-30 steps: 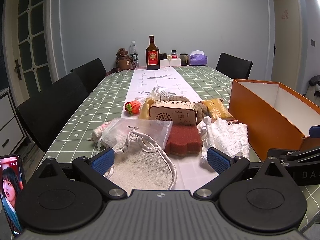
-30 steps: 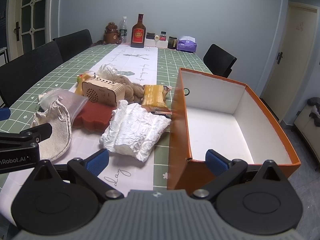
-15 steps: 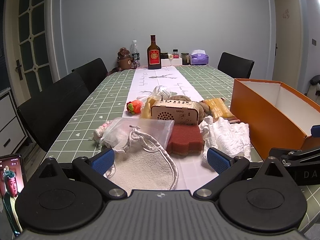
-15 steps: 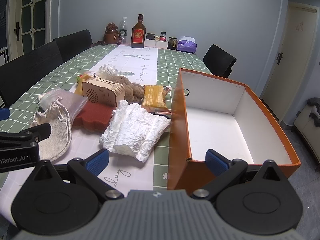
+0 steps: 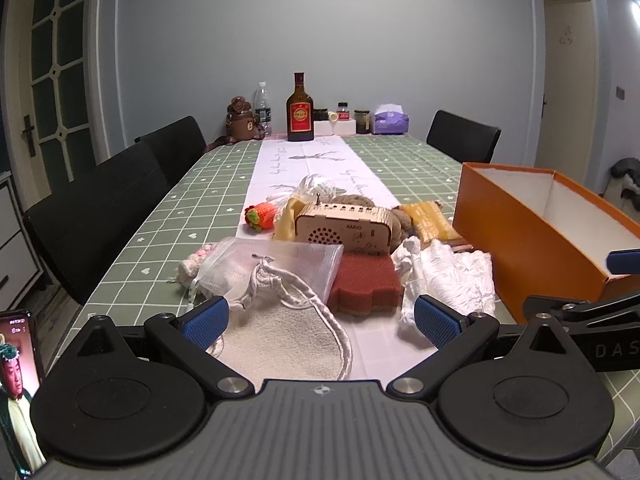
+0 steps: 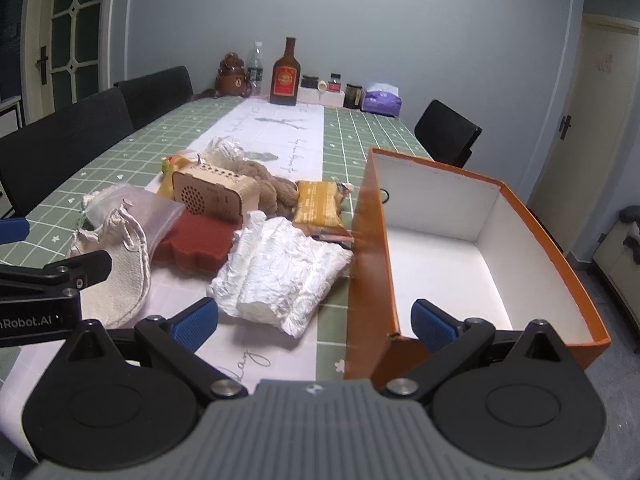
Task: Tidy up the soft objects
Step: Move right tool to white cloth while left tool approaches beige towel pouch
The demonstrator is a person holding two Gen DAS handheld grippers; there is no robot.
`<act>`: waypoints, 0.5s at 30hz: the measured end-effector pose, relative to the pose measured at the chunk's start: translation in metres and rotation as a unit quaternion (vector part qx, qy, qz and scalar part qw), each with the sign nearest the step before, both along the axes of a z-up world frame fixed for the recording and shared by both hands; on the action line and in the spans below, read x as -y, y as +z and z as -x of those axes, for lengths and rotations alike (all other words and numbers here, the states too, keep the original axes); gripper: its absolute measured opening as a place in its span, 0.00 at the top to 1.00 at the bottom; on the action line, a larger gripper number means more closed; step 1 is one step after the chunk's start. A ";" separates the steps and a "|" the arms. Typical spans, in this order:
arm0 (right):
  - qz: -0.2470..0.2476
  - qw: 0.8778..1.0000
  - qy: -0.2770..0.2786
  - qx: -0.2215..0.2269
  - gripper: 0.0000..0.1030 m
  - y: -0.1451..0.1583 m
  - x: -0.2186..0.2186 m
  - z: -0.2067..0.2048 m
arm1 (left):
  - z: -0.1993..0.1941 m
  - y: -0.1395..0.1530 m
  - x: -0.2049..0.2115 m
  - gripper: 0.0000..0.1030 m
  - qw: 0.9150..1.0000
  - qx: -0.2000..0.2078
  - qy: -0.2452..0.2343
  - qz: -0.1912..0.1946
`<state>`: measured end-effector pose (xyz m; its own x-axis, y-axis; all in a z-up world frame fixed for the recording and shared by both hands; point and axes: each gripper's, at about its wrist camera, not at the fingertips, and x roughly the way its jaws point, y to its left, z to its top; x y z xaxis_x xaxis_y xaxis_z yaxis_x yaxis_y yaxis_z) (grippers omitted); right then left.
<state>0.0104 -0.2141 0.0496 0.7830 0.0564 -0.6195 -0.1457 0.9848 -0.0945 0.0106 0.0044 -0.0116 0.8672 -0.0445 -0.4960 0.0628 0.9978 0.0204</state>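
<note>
A pile of soft things lies on the table: a beige drawstring pouch, a clear mesh bag, a red sponge, a crumpled white cloth, a yellow packet, a brown plush and a knitted strawberry. An open orange box stands empty to their right. My left gripper is open, just above the pouch. My right gripper is open, above the box's near corner and the white cloth.
A wooden radio stands in the pile. Bottles, jars and a tissue pack line the table's far end. Black chairs stand along the left and one at the far right. A phone shows at the lower left.
Both grippers have shifted slightly; the view has risen a little. Nothing on the table has moved.
</note>
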 end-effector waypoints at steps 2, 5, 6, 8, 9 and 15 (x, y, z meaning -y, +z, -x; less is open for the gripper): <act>-0.006 1.000 0.013 0.012 0.02 -0.002 -0.003 -0.001 | -0.002 -0.002 -0.004 0.00 1.000 0.002 0.000 -0.002; -0.002 0.999 0.030 0.023 0.03 -0.005 -0.010 -0.006 | -0.009 -0.008 -0.011 0.00 1.000 -0.005 0.011 -0.008; -0.003 0.999 0.035 0.021 0.03 -0.006 -0.013 -0.010 | -0.011 -0.011 -0.014 0.00 1.000 -0.009 0.013 -0.004; -0.013 0.999 0.043 0.020 0.07 -0.009 -0.017 -0.016 | -0.016 -0.015 -0.021 0.00 1.000 -0.018 0.012 0.012; -0.018 0.998 0.049 0.018 0.09 -0.011 -0.020 -0.019 | -0.019 -0.017 -0.025 0.00 0.999 -0.022 0.012 0.023; -0.012 0.997 0.081 -0.009 0.18 -0.032 -0.041 -0.043 | -0.038 -0.031 -0.041 0.00 0.996 -0.049 0.042 0.055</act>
